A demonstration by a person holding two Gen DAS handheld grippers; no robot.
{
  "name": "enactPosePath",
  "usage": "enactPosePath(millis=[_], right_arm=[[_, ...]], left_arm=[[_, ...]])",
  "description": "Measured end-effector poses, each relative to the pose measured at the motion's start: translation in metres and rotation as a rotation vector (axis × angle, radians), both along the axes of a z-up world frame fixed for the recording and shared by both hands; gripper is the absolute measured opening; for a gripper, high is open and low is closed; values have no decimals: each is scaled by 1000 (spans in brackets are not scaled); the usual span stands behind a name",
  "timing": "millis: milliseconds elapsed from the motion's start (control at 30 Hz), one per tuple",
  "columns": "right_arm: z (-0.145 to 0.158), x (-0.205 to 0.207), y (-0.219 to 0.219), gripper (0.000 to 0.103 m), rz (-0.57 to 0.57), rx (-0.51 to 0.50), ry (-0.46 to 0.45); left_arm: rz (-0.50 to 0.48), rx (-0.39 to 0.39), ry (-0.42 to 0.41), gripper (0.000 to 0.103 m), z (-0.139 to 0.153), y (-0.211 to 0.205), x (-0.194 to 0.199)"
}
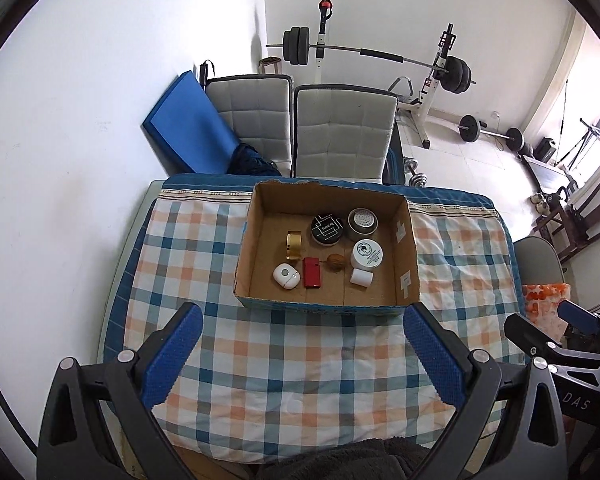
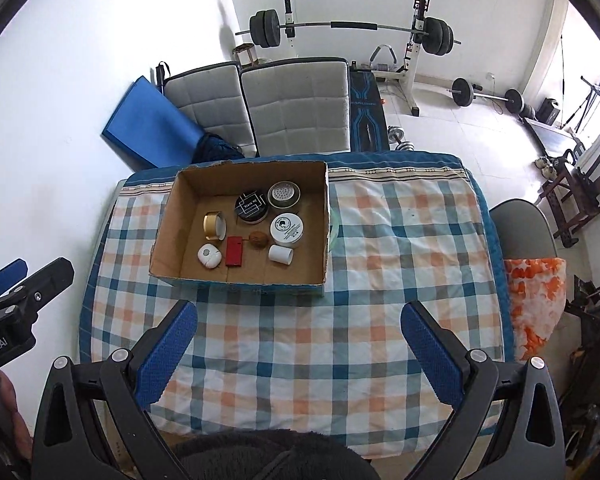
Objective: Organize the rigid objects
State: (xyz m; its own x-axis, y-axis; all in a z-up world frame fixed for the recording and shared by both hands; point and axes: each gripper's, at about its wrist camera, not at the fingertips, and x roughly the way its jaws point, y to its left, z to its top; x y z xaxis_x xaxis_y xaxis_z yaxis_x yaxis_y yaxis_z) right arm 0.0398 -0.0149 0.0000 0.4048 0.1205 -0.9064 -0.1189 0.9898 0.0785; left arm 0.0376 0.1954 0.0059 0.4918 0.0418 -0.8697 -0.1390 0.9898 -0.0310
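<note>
Checked cloth point(image 1: 300, 360) covers our table, with weights racked behind two grey chairs. Our left gripper point(image 1: 302, 356) and right gripper point(image 2: 300, 354) both hang wide and empty. Everything sits inside the cardboard box point(image 1: 408, 248): black tin point(image 1: 327, 229), white jar point(image 1: 368, 255), red case point(image 1: 311, 273), perhaps a walnut point(image 1: 336, 261).

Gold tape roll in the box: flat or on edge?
On edge. The gold tape roll stands on its rim on the cardboard box floor, its gold band facing up and its white core opening sideways, beside the black round tin.
</note>
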Motion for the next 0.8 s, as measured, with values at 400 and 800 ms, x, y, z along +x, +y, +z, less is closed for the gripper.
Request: enactPosePath(millis=[400, 800], right_arm=[[20, -9, -9, 103, -25, -23, -47], [32, -14, -10, 103, -46, -61, -101]], left_arm=[[-16, 1, -19, 103, 5, -11, -11], [-35, 10, -32, 103, 8, -19, -10]])
